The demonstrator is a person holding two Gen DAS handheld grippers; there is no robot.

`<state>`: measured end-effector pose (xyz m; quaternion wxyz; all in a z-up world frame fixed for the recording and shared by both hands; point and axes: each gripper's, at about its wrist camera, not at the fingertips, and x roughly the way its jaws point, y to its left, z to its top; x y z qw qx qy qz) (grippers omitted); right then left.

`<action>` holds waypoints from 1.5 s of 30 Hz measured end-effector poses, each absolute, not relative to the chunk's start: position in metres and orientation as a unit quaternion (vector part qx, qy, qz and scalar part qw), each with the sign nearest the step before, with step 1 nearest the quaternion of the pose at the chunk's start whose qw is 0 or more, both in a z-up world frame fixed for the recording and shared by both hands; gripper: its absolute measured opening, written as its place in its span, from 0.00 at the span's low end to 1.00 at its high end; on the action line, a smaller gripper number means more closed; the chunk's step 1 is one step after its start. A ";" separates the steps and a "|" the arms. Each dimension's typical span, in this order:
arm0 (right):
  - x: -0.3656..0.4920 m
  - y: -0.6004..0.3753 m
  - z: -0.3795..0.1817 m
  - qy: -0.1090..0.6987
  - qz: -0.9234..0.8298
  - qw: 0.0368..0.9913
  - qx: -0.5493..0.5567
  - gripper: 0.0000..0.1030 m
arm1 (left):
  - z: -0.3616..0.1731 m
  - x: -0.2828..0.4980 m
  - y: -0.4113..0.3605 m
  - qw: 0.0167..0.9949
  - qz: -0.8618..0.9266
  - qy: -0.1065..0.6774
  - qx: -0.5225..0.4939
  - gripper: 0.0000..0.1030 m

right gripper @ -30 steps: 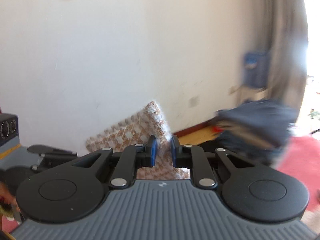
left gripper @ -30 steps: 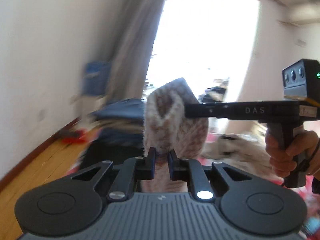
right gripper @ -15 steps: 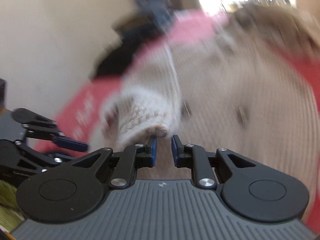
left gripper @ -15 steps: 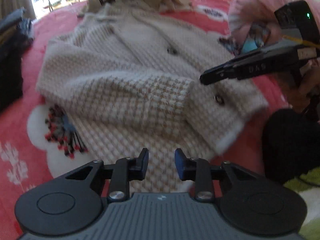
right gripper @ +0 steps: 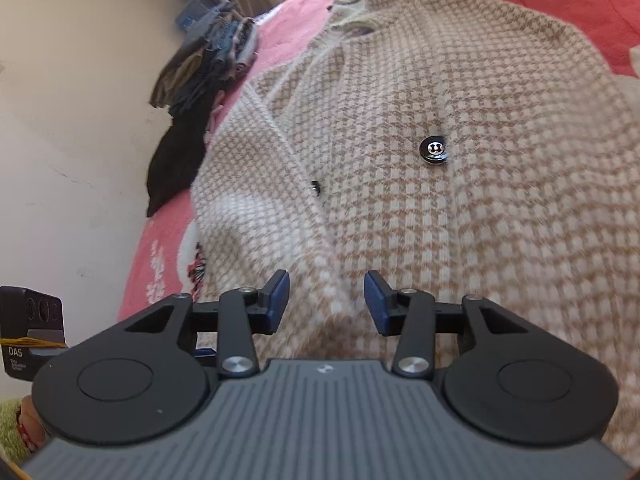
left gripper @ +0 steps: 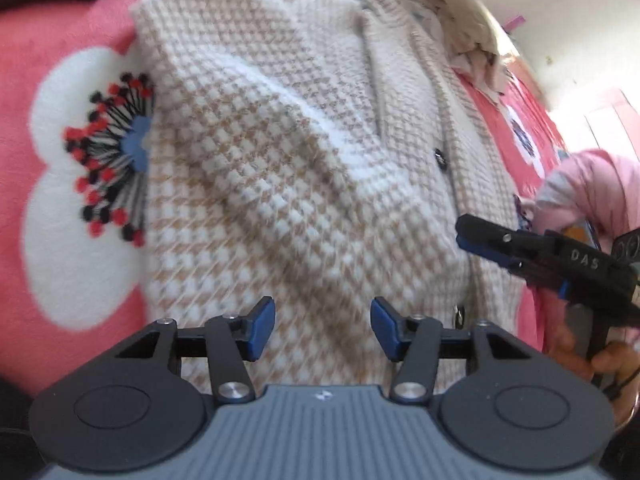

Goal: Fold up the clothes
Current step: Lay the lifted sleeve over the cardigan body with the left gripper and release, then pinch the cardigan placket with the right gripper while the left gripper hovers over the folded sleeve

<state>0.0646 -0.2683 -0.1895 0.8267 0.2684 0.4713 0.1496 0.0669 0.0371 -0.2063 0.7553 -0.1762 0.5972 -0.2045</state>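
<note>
A cream and tan houndstooth knit cardigan (left gripper: 304, 152) with dark buttons (right gripper: 433, 151) lies spread on a pink flowered blanket (left gripper: 48, 60). One sleeve (left gripper: 320, 128) lies folded across its front. My left gripper (left gripper: 322, 328) hovers over the lower part of the cardigan, its jaws opening, nothing pressed between the blue pads. My right gripper (right gripper: 326, 300) hangs above the cardigan's front edge (right gripper: 316, 216), jaws also opening and empty. The right gripper's tips (left gripper: 472, 236) also show at the right of the left wrist view.
A heap of dark and denim clothes (right gripper: 200, 68) lies by the white wall (right gripper: 60, 120) at the blanket's edge. Pale crumpled garments (left gripper: 460, 12) sit beyond the cardigan's collar. A pink sleeve (left gripper: 592, 188) and a hand (left gripper: 580, 352) show at the right.
Both grippers held the sleeve up in the air a second ago. They came down over the blanket, let the sleeve drop across the cardigan, and their jaws spread apart.
</note>
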 end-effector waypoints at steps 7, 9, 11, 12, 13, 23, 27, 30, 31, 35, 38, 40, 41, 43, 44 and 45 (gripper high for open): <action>0.085 -0.256 -0.209 0.519 0.156 0.796 0.271 0.37 | -0.225 0.076 0.027 0.747 -0.217 0.602 -0.179 0.51; 0.085 -0.255 -0.207 0.521 0.161 0.792 0.275 0.31 | -0.226 0.076 0.027 0.750 -0.218 0.597 -0.182 0.45; 0.085 -0.251 -0.207 0.523 0.161 0.793 0.268 0.23 | -0.226 0.077 0.027 0.755 -0.214 0.593 -0.182 0.33; 0.086 -0.247 -0.207 0.524 0.161 0.796 0.259 0.16 | -0.224 0.077 0.027 0.757 -0.212 0.591 -0.181 0.31; 0.086 -0.243 -0.205 0.524 0.159 0.799 0.248 0.12 | -0.222 0.077 0.028 0.759 -0.212 0.589 -0.180 0.27; 0.031 -0.239 -0.181 0.527 0.172 0.801 0.224 0.08 | -0.190 0.042 0.025 0.738 -0.289 0.604 -0.079 0.23; 0.011 -0.227 -0.197 0.553 0.181 0.783 0.221 0.07 | -0.193 0.035 0.030 0.728 -0.281 0.623 -0.046 0.22; 0.008 -0.219 -0.195 0.546 0.195 0.785 0.217 0.07 | -0.185 0.033 0.038 0.734 -0.275 0.620 -0.039 0.22; 0.007 -0.218 -0.194 0.545 0.199 0.784 0.220 0.07 | -0.184 0.034 0.040 0.734 -0.272 0.621 -0.036 0.22; 0.008 -0.208 -0.194 0.549 0.217 0.783 0.196 0.07 | -0.193 0.036 0.041 0.730 -0.258 0.632 -0.031 0.22; 0.007 -0.206 -0.201 0.559 0.219 0.779 0.181 0.07 | -0.201 0.032 0.047 0.725 -0.252 0.641 -0.027 0.22; 0.005 -0.207 -0.202 0.561 0.220 0.777 0.179 0.07 | -0.195 0.028 0.052 0.727 -0.257 0.636 -0.019 0.22; 0.004 -0.207 -0.200 0.560 0.223 0.778 0.177 0.07 | -0.191 0.027 0.052 0.729 -0.261 0.633 -0.014 0.22; 0.002 -0.207 -0.195 0.557 0.228 0.781 0.167 0.07 | -0.190 0.024 0.053 0.729 -0.265 0.631 -0.006 0.23; 0.002 -0.207 -0.196 0.559 0.228 0.780 0.166 0.07 | -0.193 0.024 0.052 0.728 -0.262 0.633 -0.001 0.23; 0.003 -0.207 -0.197 0.562 0.225 0.778 0.168 0.07 | -0.197 0.023 0.051 0.727 -0.259 0.636 0.003 0.23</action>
